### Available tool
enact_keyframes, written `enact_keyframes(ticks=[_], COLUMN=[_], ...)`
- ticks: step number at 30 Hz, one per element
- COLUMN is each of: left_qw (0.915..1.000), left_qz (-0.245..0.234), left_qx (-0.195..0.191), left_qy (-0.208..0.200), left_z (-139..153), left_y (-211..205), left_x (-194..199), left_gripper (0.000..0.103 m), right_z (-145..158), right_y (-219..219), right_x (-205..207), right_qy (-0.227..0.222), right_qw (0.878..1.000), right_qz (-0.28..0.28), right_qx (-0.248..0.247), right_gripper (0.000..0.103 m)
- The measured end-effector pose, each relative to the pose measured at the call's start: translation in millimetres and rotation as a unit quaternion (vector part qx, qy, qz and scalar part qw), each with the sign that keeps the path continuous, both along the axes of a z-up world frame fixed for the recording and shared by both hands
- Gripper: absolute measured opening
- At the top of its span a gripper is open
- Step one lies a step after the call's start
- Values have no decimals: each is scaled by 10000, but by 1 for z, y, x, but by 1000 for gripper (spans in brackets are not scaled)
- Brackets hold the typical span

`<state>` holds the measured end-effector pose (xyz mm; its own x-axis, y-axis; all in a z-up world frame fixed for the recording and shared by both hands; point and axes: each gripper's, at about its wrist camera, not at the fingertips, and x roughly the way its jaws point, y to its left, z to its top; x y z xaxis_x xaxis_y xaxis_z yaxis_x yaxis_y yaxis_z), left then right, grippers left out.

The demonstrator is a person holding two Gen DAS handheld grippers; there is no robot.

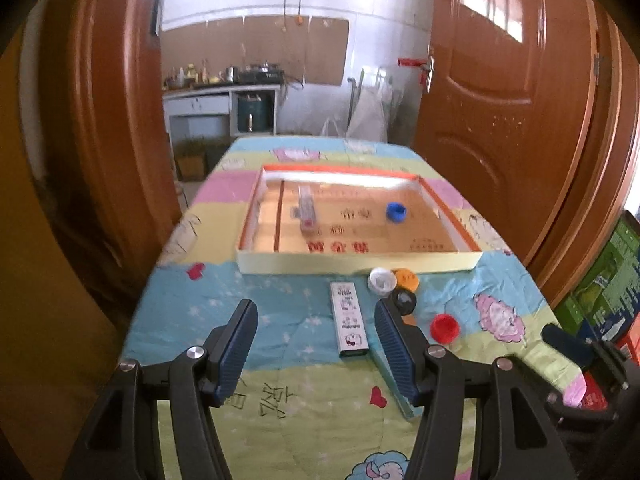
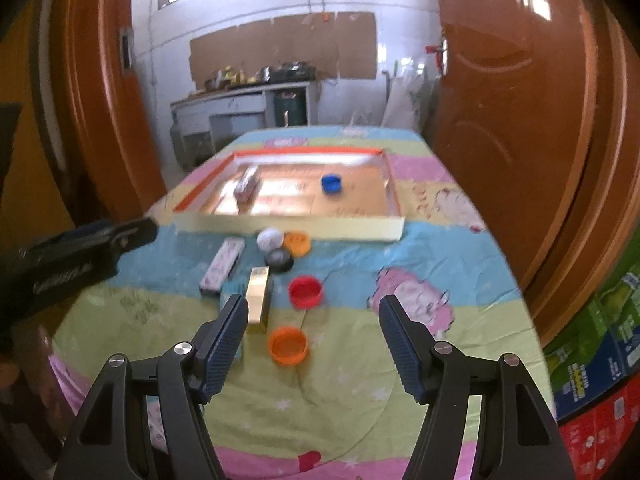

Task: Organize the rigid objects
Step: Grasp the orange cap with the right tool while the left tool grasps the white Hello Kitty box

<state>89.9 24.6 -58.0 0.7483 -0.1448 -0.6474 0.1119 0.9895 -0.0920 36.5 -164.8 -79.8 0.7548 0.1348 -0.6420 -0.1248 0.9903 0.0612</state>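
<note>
A shallow cardboard tray (image 1: 356,263) (image 2: 288,229) lies at the far half of the table and holds a blue cap (image 1: 396,213) (image 2: 332,183) and a small box (image 1: 306,210) (image 2: 248,184). In front of it lie white (image 1: 382,280), orange (image 1: 406,279), black (image 1: 404,301) and red (image 1: 444,328) caps. My left gripper (image 1: 316,314) is open above a slim white box (image 1: 349,322) (image 2: 222,266). My right gripper (image 2: 312,314) is open over a second orange cap (image 2: 288,346), with a gold box (image 2: 258,298) and the red cap (image 2: 305,291) just beyond.
The table wears a pastel cartoon cloth (image 1: 224,308). Brown doors (image 1: 500,100) flank its far end. Green and red cartons (image 2: 600,360) are stacked off the right edge. A teal box (image 1: 394,384) lies under the left gripper's right finger. A kitchen counter (image 1: 216,88) is beyond the doorway.
</note>
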Motion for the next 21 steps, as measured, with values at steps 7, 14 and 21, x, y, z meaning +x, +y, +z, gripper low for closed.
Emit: enact_keyframes(ticks=[7,14,21], left_qw=[9990,9962,9944], left_qz=[-149,-247,-351], left_qx=[-3,230,232], left_qy=[416,797,968], left_z=[-27,-51,-68], left_y=[-8,-26,-32], left_x=[34,67,79], left_gripper=[61,60,50], right_z=[-36,-53,-60], right_y=[4,4,8], right_x=[13,26,31], right_qy=[361,552,582], right_qw=[9991,9982,9973], right_qz=[218,225,419], right_qx=[-70,-96,-154], right_gripper=[70,70,68])
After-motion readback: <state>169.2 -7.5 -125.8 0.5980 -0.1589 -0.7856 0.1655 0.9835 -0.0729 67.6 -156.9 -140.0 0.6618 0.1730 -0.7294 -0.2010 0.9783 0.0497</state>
